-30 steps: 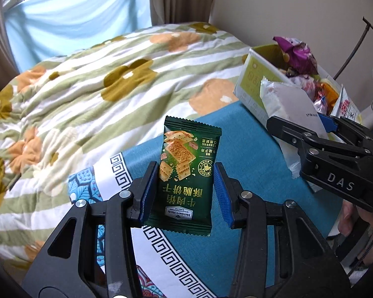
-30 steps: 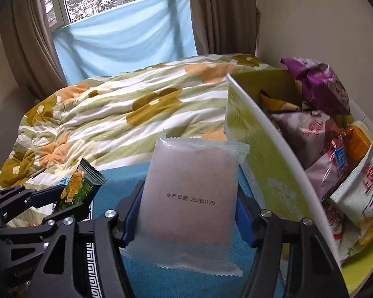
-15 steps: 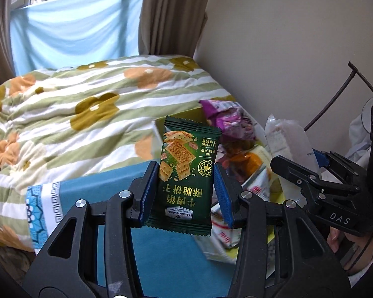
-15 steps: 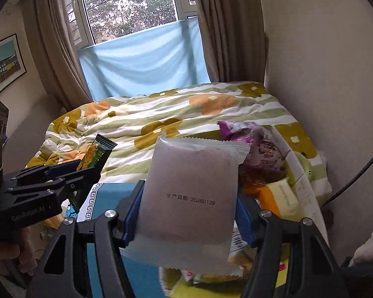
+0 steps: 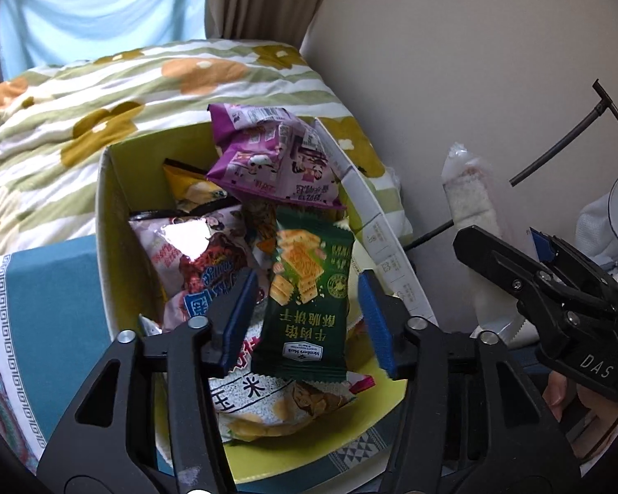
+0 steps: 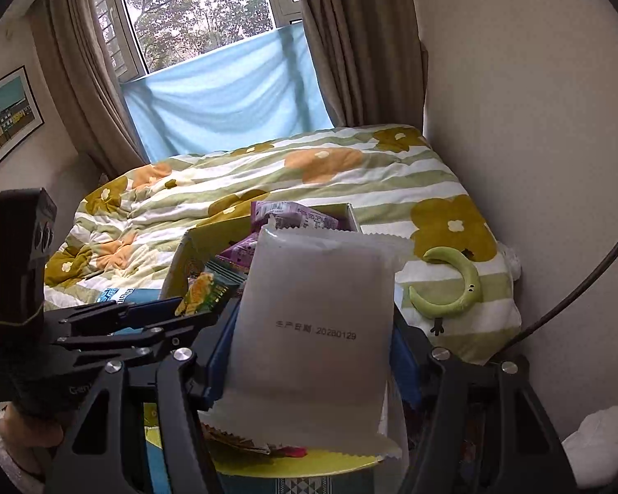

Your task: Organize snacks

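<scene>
I see a green biscuit packet (image 5: 305, 308) of glossy printed foil between blue pads (image 5: 235, 313) that look like ribbed rubber. The white packet (image 6: 313, 337) is matt, frosted plastic film. The box (image 5: 115, 222) looks like smooth cardboard, and the quilt (image 6: 309, 173) is soft matt cloth.

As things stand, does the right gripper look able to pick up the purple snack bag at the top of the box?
Probably not yet. The right gripper is shut on the white packet, so it has no free grip. The purple bag itself lies uncovered on top of the pile in the yellow box.
</scene>
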### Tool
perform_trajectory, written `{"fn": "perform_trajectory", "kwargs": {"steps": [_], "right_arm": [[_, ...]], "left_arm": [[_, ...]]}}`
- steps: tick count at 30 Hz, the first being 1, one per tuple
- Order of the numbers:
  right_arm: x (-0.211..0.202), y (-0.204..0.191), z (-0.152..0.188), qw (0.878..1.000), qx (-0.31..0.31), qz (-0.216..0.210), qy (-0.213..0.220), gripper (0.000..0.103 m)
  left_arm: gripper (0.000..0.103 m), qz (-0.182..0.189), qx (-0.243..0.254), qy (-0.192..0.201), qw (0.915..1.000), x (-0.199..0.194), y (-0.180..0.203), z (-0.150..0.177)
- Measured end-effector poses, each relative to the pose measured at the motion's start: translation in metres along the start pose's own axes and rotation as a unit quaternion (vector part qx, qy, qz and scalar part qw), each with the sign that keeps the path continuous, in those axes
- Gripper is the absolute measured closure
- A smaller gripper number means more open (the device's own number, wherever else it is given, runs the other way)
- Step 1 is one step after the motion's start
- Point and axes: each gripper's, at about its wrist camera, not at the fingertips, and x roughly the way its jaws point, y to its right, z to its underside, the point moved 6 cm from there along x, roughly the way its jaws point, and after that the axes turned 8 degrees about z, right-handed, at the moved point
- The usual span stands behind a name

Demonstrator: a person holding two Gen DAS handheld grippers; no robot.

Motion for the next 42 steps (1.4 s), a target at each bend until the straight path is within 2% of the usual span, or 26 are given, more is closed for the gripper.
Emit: {"fn": "perform_trajectory", "kwargs": {"steps": [1,2,3,5,7,9,12,14,15,17,20,24,27,33,35,36,37,39,42], "right_arm": [[0.001,0.004,0.000,1.000,0.002,-0.002,-0.001,0.043],[0.002,0.007,0.001,1.000,0.004,-0.005,-0.002,0.043],[0.002,0.008,0.001,1.000,0.006,-0.009,-0.003,0.043],[0.003,0.012,0.000,1.000,0.009,-0.018,-0.002,0.043],[0.000,0.015,0.000,1.000,0.001,-0.019,0.005,0.043],[-0.005,0.013,-0.003,0.999,-0.005,-0.034,0.017,0.048],[-0.008,0.006,-0.009,0.998,-0.025,-0.039,0.033,0.049],[0.009,-0.005,-0.003,0.994,-0.063,-0.078,0.034,0.061],[0.026,-0.006,0.003,0.994,-0.077,-0.079,0.021,0.075],[0.046,-0.008,0.017,0.992,-0.073,-0.106,-0.021,0.075],[0.043,-0.014,0.023,0.992,-0.097,-0.084,-0.019,0.075],[0.045,-0.023,0.033,0.989,-0.111,-0.089,-0.035,0.075],[0.046,-0.022,0.039,0.989,-0.103,-0.098,-0.046,0.075],[0.033,-0.024,0.040,0.991,-0.096,-0.087,-0.030,0.075],[0.022,-0.027,0.039,0.992,-0.095,-0.077,-0.019,0.072],[0.016,-0.028,0.038,0.993,-0.092,-0.074,-0.010,0.059],[0.010,-0.030,0.037,0.993,-0.090,-0.073,-0.003,0.041],[-0.003,-0.034,0.036,0.994,-0.088,-0.067,0.009,0.023],[-0.023,-0.043,0.037,0.995,-0.088,-0.047,0.027,0.007]], "left_arm": [[0.014,-0.008,-0.005,0.002,1.0000,0.000,-0.001,0.002],[0.005,-0.020,-0.011,0.011,0.9997,-0.003,-0.007,0.003],[0.003,-0.021,-0.014,0.021,0.9995,-0.009,-0.010,0.004],[0.002,-0.017,-0.018,0.032,0.9992,-0.022,-0.016,0.008],[0.002,-0.036,-0.018,0.042,0.9983,-0.033,-0.028,0.010],[0.002,-0.056,-0.022,0.052,0.9969,-0.043,-0.041,0.014],[0.002,-0.060,-0.051,0.065,0.9948,-0.052,-0.058,0.022],[0.002,-0.052,-0.067,0.064,0.9944,-0.052,-0.063,0.028],[0.002,-0.050,-0.070,0.063,0.9943,-0.052,-0.065,0.031],[0.002,-0.065,-0.067,0.058,0.9940,-0.054,-0.068,0.037],[0.002,-0.079,-0.072,0.054,0.9928,-0.055,-0.073,0.041],[0.002,-0.077,-0.092,0.056,0.9912,-0.058,-0.074,0.050],[0.002,-0.090,-0.090,0.058,0.9903,-0.064,-0.075,0.056],[0.002,-0.099,-0.093,0.079,0.9875,-0.088,-0.080,0.069],[0.002,-0.104,-0.091,0.092,0.9861,-0.100,-0.081,0.071],[0.002,-0.107,-0.089,0.099,0.9853,-0.107,-0.081,0.072],[0.002,-0.111,-0.085,0.106,0.9845,-0.115,-0.081,0.073],[0.002,-0.120,-0.075,0.122,0.9824,-0.132,-0.080,0.076],[0.002,-0.138,-0.053,0.150,0.9775,-0.163,-0.078,0.083]]}}
